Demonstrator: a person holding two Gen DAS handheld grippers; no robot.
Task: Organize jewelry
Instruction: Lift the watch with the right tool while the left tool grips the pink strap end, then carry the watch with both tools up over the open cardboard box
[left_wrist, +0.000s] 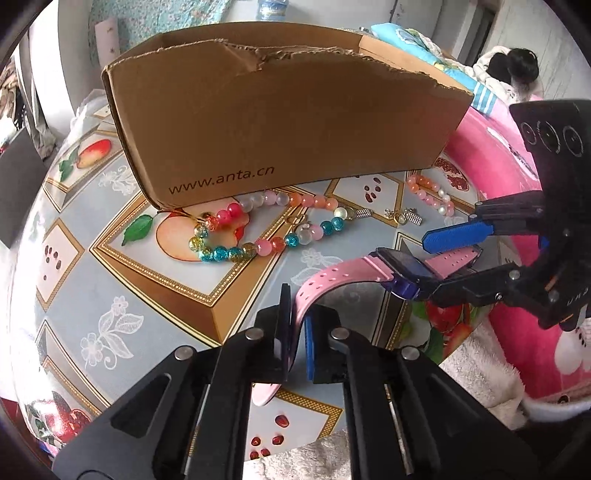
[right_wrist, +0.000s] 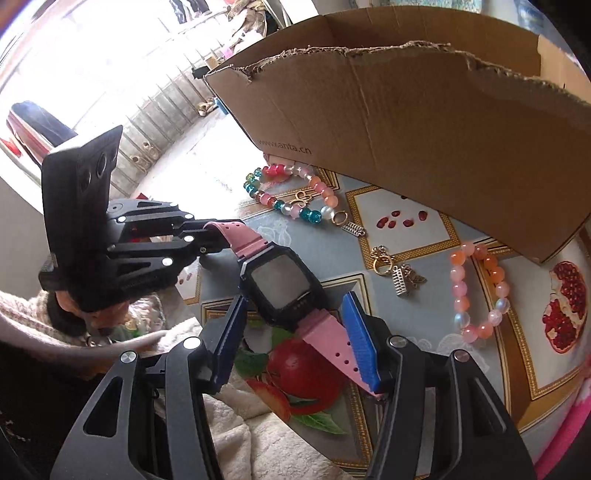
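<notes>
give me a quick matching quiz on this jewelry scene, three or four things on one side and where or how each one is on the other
Things:
1. pink watch
2. multicolour bead bracelet
3. orange and pink bead bracelet
4. cardboard box

States:
a. lying alone near the pomegranate print
b. standing open-topped, torn rim
c. strap clamped in the left gripper
d. lying against the box's base

Pairs: 1-c, 2-d, 3-a, 4-b

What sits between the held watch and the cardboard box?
On the table the multicolour bead bracelet lies against the cardboard box front, between it and the pink watch. The box's front wall, torn along its top edge, must be cleared. Above the table nothing visible blocks a lift over.
</notes>
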